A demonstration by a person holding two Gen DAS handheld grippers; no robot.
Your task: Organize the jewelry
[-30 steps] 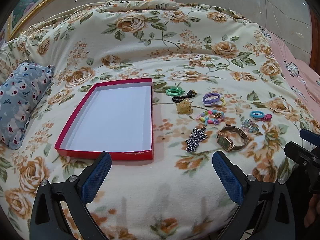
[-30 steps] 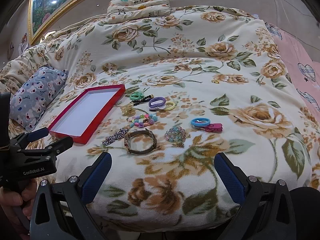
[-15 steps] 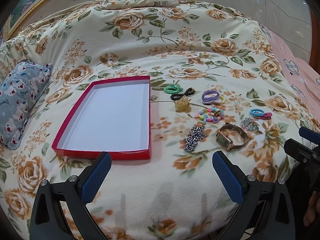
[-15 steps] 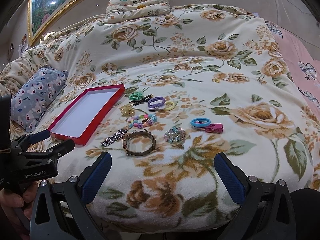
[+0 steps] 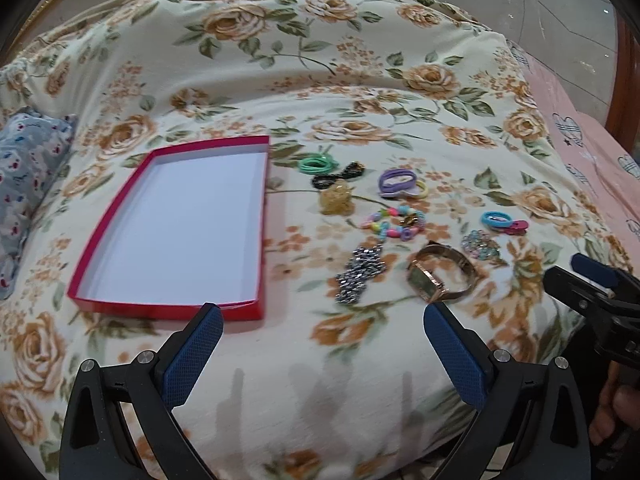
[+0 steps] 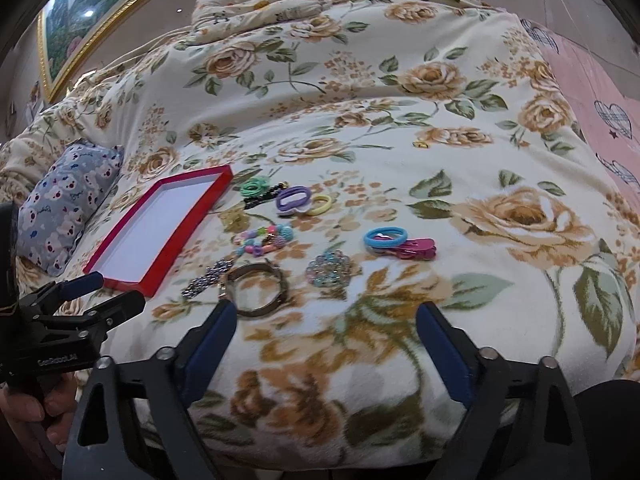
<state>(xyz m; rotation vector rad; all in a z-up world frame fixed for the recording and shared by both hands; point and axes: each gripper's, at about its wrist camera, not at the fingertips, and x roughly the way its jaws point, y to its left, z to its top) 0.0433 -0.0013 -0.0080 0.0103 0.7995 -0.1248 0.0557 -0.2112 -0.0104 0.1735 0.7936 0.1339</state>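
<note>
Left tool (image 5: 322, 344) and right tool (image 6: 326, 336) level, side by side, fingers spread wide, nothing between them. Bare hand (image 6: 24, 412) wrapped around left tool's handle; another hand (image 5: 612, 408) behind right tool.

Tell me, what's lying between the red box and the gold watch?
The silver chain lies on the blanket between the red box and the gold watch. The left wrist view shows it best.

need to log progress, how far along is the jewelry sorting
Nothing looks done: the red tray holds nothing. Neither the left claw nor the right claw holds anything; both are open above the blanket. Left: the watch, chain, bead bracelet, brooch and hair ties.
</note>
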